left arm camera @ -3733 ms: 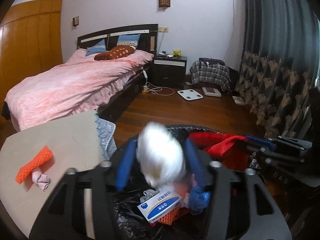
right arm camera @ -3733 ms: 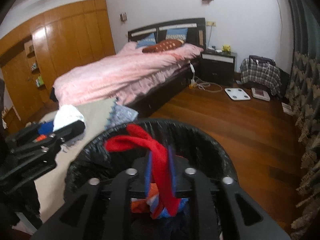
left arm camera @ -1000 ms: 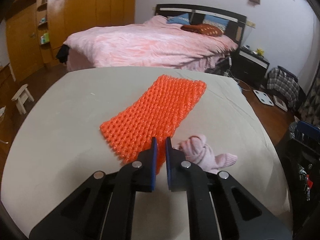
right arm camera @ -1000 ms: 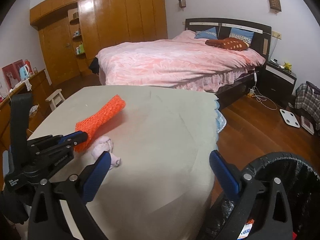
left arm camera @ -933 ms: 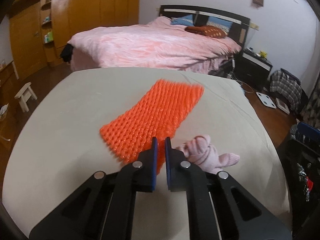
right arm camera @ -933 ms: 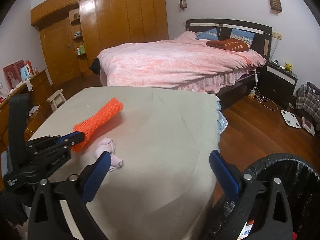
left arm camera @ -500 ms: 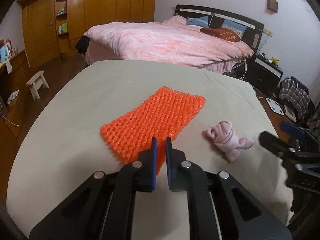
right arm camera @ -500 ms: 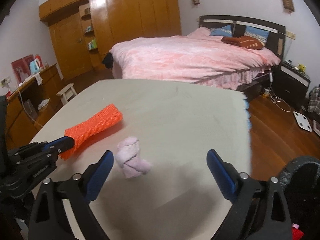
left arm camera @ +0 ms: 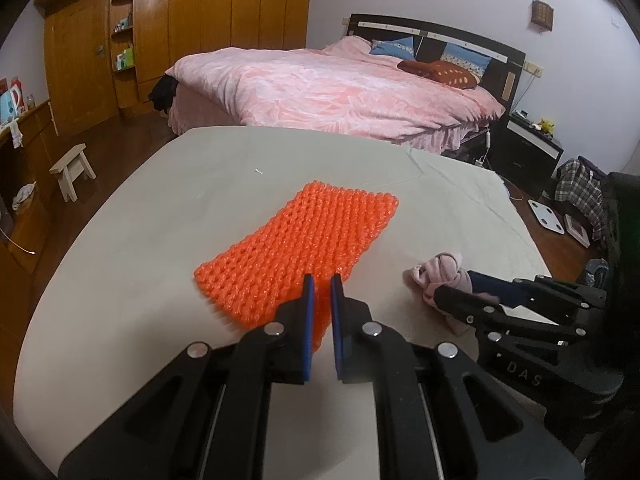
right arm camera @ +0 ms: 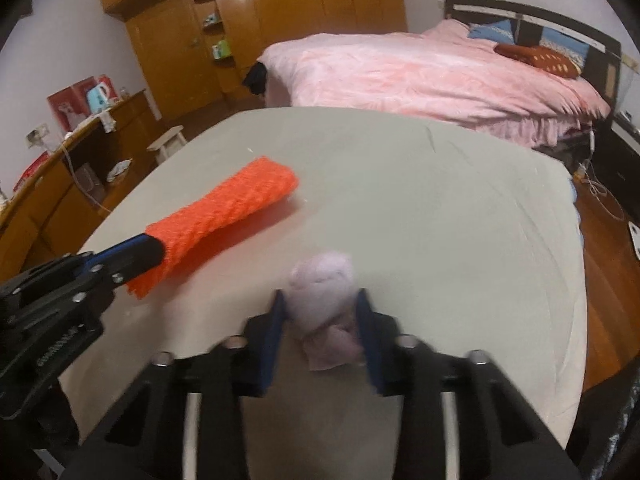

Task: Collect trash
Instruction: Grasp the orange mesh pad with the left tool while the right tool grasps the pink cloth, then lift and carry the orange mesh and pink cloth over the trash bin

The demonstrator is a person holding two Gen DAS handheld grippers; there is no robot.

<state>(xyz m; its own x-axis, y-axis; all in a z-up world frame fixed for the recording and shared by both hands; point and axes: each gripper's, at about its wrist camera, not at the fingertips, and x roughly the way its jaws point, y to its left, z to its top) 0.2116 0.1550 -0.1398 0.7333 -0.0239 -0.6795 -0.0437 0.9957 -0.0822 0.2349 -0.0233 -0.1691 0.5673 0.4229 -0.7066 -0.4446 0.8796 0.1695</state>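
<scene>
Trash on the counter point(left arm camera: 120, 220): orange foam netting point(left arm camera: 296, 248), its near edge clamped in the left gripper point(left arm camera: 320, 304) jaws; beside it, a pink cloth wad point(right arm camera: 326, 308) sits between the right gripper point(right arm camera: 320, 320) jaws, which have just been closing around it.

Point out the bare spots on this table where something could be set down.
Free: the far stretch of the table beyond the orange foam net, toward the bed, and the strip left of the net. Crowded: the near edge, with the pink sock bundle and both grippers.
</scene>
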